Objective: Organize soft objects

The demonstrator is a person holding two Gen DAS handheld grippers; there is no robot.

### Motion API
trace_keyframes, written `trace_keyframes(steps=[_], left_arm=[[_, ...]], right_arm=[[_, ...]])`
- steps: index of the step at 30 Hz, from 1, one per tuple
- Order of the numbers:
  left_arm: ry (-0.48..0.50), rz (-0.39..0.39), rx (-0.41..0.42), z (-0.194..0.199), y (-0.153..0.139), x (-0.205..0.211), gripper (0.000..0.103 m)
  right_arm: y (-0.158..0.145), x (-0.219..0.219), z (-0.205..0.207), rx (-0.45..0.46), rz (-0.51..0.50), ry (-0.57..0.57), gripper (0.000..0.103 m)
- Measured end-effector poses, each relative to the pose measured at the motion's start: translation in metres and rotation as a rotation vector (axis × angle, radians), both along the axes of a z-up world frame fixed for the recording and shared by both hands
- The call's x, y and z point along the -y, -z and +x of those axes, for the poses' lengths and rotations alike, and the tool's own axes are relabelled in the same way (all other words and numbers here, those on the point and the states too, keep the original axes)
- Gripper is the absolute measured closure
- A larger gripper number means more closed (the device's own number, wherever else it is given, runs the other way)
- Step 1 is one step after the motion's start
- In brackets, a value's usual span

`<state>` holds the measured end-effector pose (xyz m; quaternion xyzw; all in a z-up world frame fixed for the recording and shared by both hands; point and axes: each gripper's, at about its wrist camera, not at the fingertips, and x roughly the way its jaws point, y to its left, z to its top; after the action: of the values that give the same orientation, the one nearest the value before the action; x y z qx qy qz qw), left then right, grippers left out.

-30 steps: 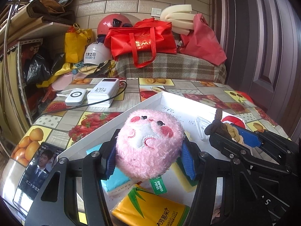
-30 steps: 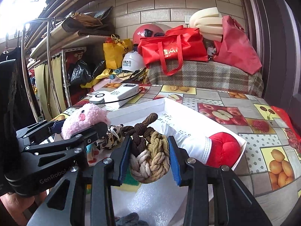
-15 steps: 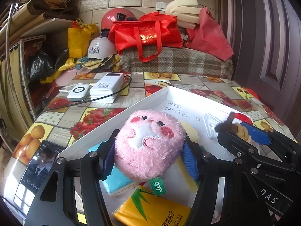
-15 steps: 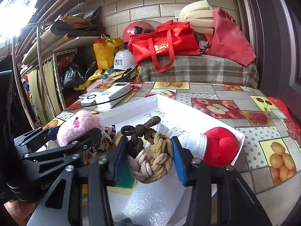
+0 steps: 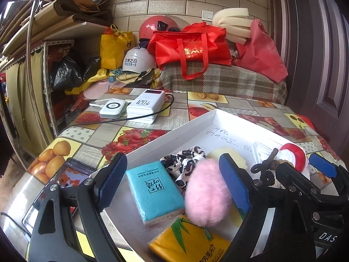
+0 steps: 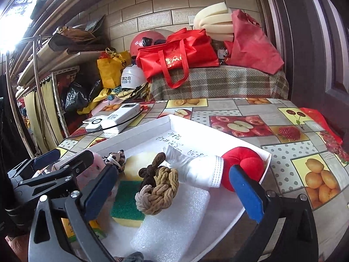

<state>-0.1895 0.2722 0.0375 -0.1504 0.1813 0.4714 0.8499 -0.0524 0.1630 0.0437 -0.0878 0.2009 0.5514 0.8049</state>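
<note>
A white tray (image 5: 185, 128) on the fruit-print table holds soft things. In the left wrist view my left gripper (image 5: 174, 181) is open; the pink plush (image 5: 206, 196) lies in the tray against its right finger, beside a teal tissue pack (image 5: 154, 193), a yellow tissue pack (image 5: 192, 242) and a spotted scrunchie (image 5: 185, 161). In the right wrist view my right gripper (image 6: 172, 190) is open; the knotted rope toy (image 6: 158, 191) rests on white foam (image 6: 172, 222) between the fingers, next to a white and red plush (image 6: 218, 170) and a green sponge (image 6: 125, 203).
Two white power banks (image 5: 141, 107) with a black cable lie on the table behind the tray. A phone (image 5: 59, 185) lies at the table's left edge. Red bags (image 5: 192, 48), helmets and foam pile at the back. A dark door (image 6: 316, 54) stands on the right.
Both grippers have opened. The pink plush has dropped from the left gripper into the tray. The rope toy has dropped from the right gripper onto the foam.
</note>
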Motion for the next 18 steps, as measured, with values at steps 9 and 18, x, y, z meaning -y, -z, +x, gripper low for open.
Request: trace_keyframes(steps=[9,18], left_arm=[[0.005,0.084,0.058,-0.012,-0.007,0.017,0.016],[0.053,0.111,0.040,-0.014,-0.009,0.039,0.016]], right_arm=[[-0.007,0.017,-0.014,0.086,0.095,0.006,0.000],[-0.009,0.038,-0.028,0.182,0.092,0.059,0.000]])
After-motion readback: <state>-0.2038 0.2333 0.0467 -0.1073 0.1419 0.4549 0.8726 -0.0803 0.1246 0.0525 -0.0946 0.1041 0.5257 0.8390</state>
